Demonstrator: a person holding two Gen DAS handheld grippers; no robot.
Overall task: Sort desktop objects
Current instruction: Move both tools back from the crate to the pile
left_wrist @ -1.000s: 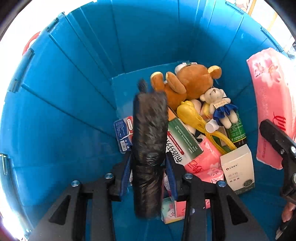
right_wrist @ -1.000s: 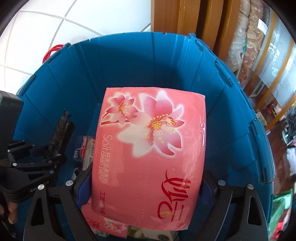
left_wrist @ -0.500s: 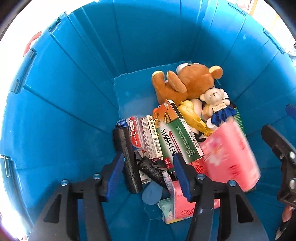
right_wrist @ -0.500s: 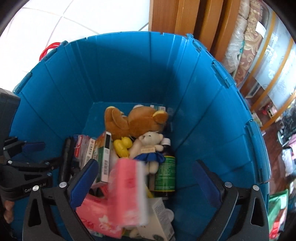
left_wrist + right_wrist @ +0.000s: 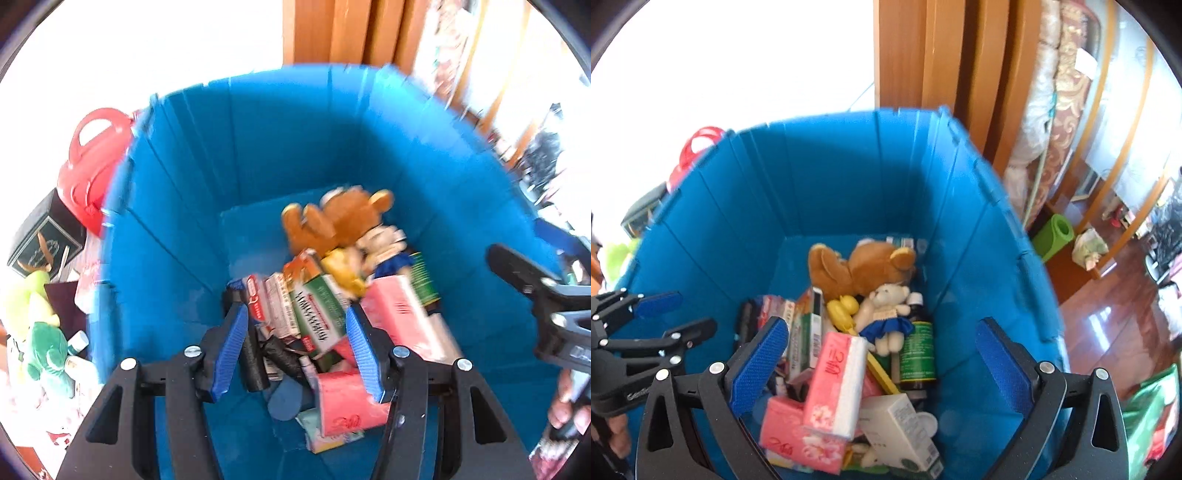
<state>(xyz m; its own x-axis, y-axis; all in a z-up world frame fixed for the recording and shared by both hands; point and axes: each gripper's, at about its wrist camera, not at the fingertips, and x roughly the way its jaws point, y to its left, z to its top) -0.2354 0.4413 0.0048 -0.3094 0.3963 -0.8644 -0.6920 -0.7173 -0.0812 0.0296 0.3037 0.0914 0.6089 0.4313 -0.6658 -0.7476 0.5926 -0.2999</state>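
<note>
From the left wrist, your left tongs (image 5: 295, 347) gape empty above the blue bin (image 5: 177, 236); below them lie a black roll (image 5: 253, 363), glossy cartons and a soft pink tissue pack (image 5: 402, 317). Left of the tongs, outside the bin, plush toys (image 5: 40, 328) and a red plastic case (image 5: 92, 162) look still unsorted.

From the right wrist, your right tongs (image 5: 882, 362) stand wide and empty; the tissue pack (image 5: 836, 384) rests on edge below them, a furry bear (image 5: 864, 266) beyond.
</note>
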